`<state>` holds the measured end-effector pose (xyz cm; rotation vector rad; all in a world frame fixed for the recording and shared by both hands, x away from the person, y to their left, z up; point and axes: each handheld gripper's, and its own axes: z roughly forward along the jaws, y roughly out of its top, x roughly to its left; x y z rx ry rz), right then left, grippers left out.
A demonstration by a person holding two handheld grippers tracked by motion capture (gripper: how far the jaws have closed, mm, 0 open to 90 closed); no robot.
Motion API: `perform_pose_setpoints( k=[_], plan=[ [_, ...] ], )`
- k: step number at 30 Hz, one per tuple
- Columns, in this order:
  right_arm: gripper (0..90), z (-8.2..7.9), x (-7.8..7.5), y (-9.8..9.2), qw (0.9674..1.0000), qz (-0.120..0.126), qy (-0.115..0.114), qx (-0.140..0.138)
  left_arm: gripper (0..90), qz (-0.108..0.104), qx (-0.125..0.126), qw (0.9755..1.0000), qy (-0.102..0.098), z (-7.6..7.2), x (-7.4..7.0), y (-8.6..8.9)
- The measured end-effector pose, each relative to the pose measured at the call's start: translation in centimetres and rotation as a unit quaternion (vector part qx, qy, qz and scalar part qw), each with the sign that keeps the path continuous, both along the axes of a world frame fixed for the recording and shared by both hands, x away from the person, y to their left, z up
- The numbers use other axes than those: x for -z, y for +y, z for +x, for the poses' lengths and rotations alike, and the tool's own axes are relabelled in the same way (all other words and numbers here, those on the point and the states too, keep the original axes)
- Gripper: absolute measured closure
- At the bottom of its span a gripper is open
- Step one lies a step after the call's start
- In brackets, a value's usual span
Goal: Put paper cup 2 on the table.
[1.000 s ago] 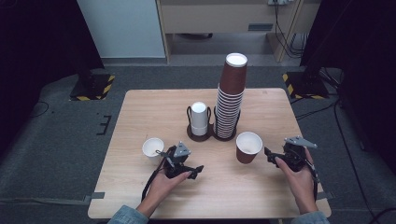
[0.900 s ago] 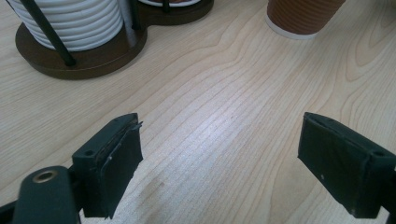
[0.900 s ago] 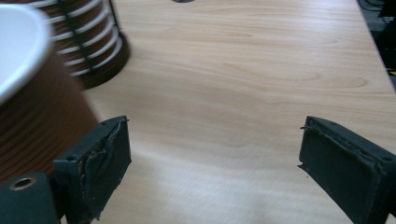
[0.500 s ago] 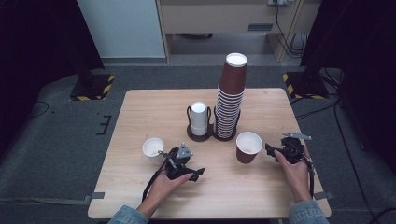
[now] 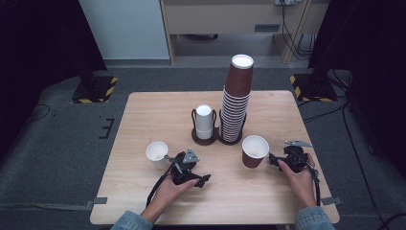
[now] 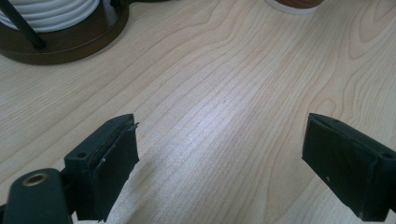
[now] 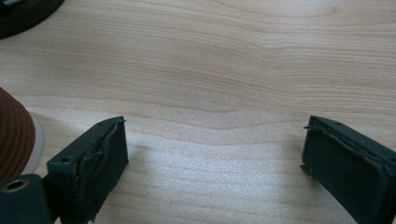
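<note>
Both grippers sit low over the wooden table, each released with nothing between its jaws. The left gripper rests at the near-left, tips just beside the white paper cup standing upright there, not touching it; its jaws have just been opening and only bare wood lies in the gap. The right gripper lies at the near-right, tips just beside the brown paper cup, which stands upright, white inside; its jaws too have just been opening, the gap bare. Farther back at the table's middle, the dark 2-slot cup holder carries a short white cup stack on the left and a tall brown cup stack on the right.
</note>
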<state>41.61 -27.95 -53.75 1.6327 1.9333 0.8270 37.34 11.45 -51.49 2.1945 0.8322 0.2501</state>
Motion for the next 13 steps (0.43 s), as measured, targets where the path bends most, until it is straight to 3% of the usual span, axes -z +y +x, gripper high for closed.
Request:
perform_pose_setpoints(
  k=[1, 13],
  plan=[
    [5.7, -0.06, 0.13, 0.18, 0.9999, -0.009, -0.005, 0.0, 9.4, 0.0, 0.0, 1.0, 0.0, 0.0, 0.0, 0.0],
    [1.5, -0.05, 0.25, 0.45, 1.0, -0.009, -0.001, 0.002, 9.4, 0.0, 0.002, 1.0, -0.001, -0.07, -0.13, 0.04]
  ],
)
